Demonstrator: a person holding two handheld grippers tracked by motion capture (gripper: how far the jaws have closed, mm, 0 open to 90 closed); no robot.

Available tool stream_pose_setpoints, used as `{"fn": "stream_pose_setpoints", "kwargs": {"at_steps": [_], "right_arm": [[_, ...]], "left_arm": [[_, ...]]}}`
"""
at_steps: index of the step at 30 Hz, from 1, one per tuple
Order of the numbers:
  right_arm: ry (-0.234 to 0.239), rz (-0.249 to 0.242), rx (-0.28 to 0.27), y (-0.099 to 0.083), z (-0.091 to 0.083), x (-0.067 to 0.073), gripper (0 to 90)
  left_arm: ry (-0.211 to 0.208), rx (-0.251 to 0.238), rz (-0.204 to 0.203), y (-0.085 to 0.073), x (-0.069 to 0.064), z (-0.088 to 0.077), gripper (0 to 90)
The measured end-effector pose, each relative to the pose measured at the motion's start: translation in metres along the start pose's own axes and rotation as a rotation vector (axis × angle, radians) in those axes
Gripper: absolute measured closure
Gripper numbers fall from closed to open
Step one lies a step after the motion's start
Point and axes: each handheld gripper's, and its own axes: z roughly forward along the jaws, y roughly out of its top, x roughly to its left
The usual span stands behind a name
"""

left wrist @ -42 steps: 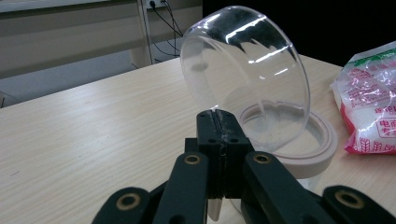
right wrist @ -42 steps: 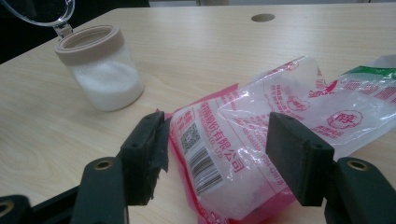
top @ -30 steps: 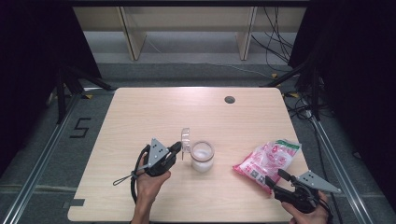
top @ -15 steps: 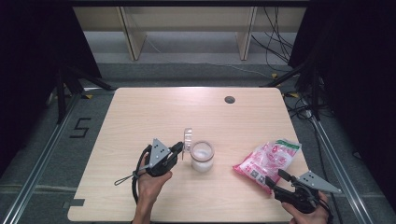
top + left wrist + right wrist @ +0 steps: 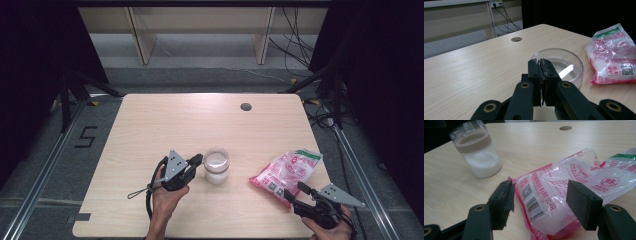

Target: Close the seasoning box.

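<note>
Wooden table [image 5: 165, 120]: left gripper [image 5: 541, 65] fingers clenched by jar [image 5: 216, 165]; right gripper [image 5: 541, 197] fingers released around bag [image 5: 564, 195], barcode visible.

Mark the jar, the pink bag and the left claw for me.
jar [image 5: 216, 169]: high view, on its white-filled side wall.
pink bag [image 5: 554, 195]: right gripper view, on the printed panel by the barcode.
left claw [image 5: 540, 65]: left gripper view, at the tips of its shut jaws.
</note>
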Motion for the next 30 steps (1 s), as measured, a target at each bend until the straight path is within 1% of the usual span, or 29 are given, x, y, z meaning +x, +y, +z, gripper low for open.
{"fn": "stream_pose_setpoints", "kwargs": {"at_steps": [1,3,4,5,6,7,8,9,11,13,14,15,16,17,18,19,20,21,22,23,25,26,27,28,30], "right_arm": [[-0.002,-0.002,0.010,0.000,-0.001,0.000,38.9],[-0.002,-0.002,0.012,0.000,-0.001,0.000,39.0],[-0.009,-0.014,-0.004,0.000,0.000,0.000,38.9],[-0.008,-0.018,-0.004,0.000,0.000,0.000,38.9],[0.001,-0.002,0.000,0.000,0.000,0.000,38.9],[-0.008,0.022,0.005,0.000,-0.001,0.002,38.9],[-0.008,0.024,0.005,-0.001,-0.001,0.002,38.9],[-0.008,0.013,0.005,-0.001,-0.001,0.001,38.9],[-0.009,0.017,0.007,-0.001,-0.001,0.001,38.9],[-0.009,0.012,0.005,-0.001,-0.001,0.001,38.9],[-0.009,0.014,0.006,-0.001,-0.001,0.001,38.9],[-0.001,-0.002,-0.006,-0.001,0.001,0.000,38.9],[-0.002,-0.001,-0.005,-0.001,0.001,0.000,38.9],[-0.012,-0.003,0.000,-0.001,0.000,0.000,38.9],[-0.010,-0.003,-0.002,-0.001,0.000,0.000,38.9],[-0.010,-0.002,0.000,-0.001,0.000,0.000,38.9],[-0.009,-0.003,-0.001,-0.001,0.000,0.000,38.9],[-0.008,-0.002,-0.001,-0.001,0.000,0.000,38.8],[-0.010,-0.005,0.002,-0.001,0.000,0.001,38.8],[-0.009,-0.006,0.003,-0.001,0.000,0.001,38.8],[-0.007,0.000,0.008,-0.001,0.000,0.001,38.7],[-0.008,-0.012,0.005,-0.001,0.000,0.001,38.7],[-0.007,-0.013,0.005,-0.001,0.001,0.001,38.7],[0.009,-0.005,0.007,-0.001,0.001,0.001,38.7],[0.010,-0.006,0.006,-0.001,0.001,0.001,38.6]], "left_arm": [[-0.006,0.000,-0.002,0.000,-0.001,0.000,85.9],[-0.023,-0.004,-0.015,-0.001,-0.003,0.000,83.9],[-0.029,-0.002,-0.013,-0.001,-0.004,0.000,83.1],[-0.038,-0.004,-0.014,-0.001,-0.005,0.000,81.9],[-0.051,-0.013,-0.023,-0.001,-0.005,0.000,80.6],[-0.060,-0.008,-0.025,-0.002,-0.006,-0.001,79.3],[-0.065,-0.007,-0.033,-0.002,-0.007,-0.001,78.1],[-0.069,-0.008,-0.023,-0.002,-0.007,-0.002,75.7],[-0.088,-0.009,-0.038,-0.003,-0.008,-0.002,71.9],[-0.109,-0.014,-0.063,-0.004,-0.008,-0.002,68.2],[-0.108,-0.009,-0.073,-0.005,-0.010,-0.002,67.5],[-0.107,-0.009,-0.076,-0.005,-0.011,-0.003,65.5],[-0.122,-0.018,-0.067,-0.005,-0.010,-0.003,63.6],[-0.124,-0.014,-0.075,-0.005,-0.011,-0.004,60.9],[-0.128,-0.010,-0.069,-0.005,-0.011,-0.005,59.4],[-0.135,-0.014,-0.075,-0.006,-0.013,-0.006,57.7],[-0.145,-0.022,-0.091,-0.007,-0.014,-0.006,55.7],[-0.152,-0.013,-0.091,-0.007,-0.015,-0.007,53.3],[-0.167,-0.018,-0.086,-0.007,-0.015,-0.007,51.9],[-0.169,-0.017,-0.089,-0.008,-0.017,-0.008,50.4],[-0.174,-0.009,-0.065,-0.009,-0.018,-0.008,46.3],[-0.170,-0.002,-0.069,-0.010,-0.019,-0.008,44.4],[-0.170,0.002,-0.068,-0.010,-0.020,-0.009,43.7],[-0.169,-0.008,-0.100,-0.012,-0.022,-0.008,43.4],[-0.164,-0.001,-0.096,-0.013,-0.023,-0.010,41.6]]}}
